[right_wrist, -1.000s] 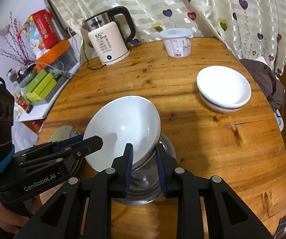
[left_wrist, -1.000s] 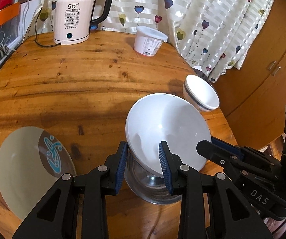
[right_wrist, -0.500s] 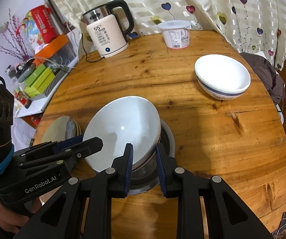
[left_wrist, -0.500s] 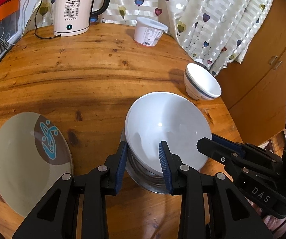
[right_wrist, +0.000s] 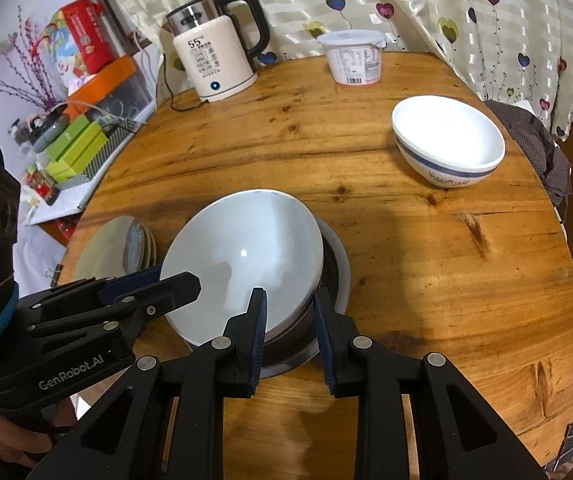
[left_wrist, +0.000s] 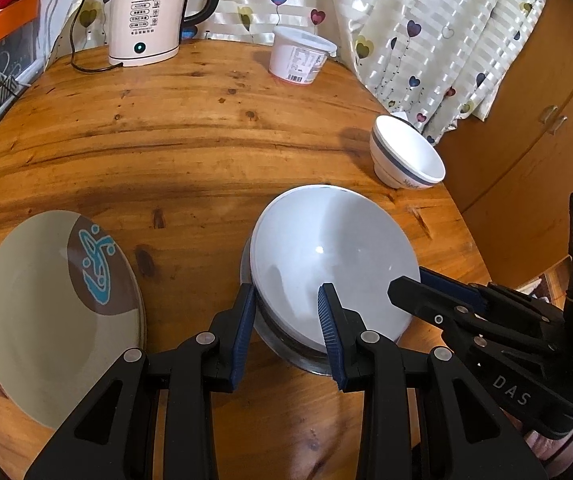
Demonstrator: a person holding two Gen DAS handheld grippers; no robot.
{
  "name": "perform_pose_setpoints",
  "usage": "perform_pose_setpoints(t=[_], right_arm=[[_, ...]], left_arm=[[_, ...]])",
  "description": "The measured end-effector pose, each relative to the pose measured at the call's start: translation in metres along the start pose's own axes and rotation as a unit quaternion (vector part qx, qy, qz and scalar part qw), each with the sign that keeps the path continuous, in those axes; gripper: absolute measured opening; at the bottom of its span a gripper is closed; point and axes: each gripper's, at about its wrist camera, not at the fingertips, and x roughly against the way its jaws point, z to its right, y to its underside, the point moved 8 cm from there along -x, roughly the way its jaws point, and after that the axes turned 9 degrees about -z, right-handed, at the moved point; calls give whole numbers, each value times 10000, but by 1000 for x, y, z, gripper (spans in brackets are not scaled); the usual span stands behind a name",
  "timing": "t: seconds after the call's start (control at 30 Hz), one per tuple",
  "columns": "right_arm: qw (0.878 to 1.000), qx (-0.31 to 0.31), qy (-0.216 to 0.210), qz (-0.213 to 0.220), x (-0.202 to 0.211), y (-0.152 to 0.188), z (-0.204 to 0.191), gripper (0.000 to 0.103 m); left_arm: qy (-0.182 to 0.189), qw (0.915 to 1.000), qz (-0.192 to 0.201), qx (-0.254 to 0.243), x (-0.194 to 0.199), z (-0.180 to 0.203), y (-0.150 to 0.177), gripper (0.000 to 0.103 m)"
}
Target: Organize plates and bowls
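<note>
So the big plain white ceramic bowl [left_wrist: 326, 264] sits tilted inside a shiny steel bowl [right_wrist: 336, 276] near the bottom centre of both views, on the near part of the round wooden table [left_wrist: 190, 132]. The left gripper [left_wrist: 288, 326] has its blue-padded jaws straddling the near-left rim of the white bowl, one finger outside and one inside; they stand at a middling gap and I honestly can't tell if the pads are pressing on the rim. The right gripper [right_wrist: 288, 326] straddles the near-right rim the same way, one pad inside the white bowl, the other by the steel bowl's edge, gap fairly narrow, and again I can't tell if it's clamping or just around it. Lower left in the left wrist view is a beige plate with a brown patch and teal squiggle [left_wrist: 58, 300]; the right wrist view shows it's the top of a small stack. Further out, right of centre, stands a white bowl with a blue band [right_wrist: 448, 142], well apart from the nested pair. At the far edge of the table are a white lidded plastic tub [left_wrist: 298, 56] and a cream electric kettle with a black handle [left_wrist: 154, 12], with a heart-print curtain [left_wrist: 426, 20] behind them.
</note>
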Motion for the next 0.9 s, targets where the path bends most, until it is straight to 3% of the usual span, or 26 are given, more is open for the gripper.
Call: perform_pose_setpoints(t=[0.9], right_arm=[[9999,27,56,104,2,-3,6,27]], left_arm=[[89,9998,145,-74,4,5,-8,34]])
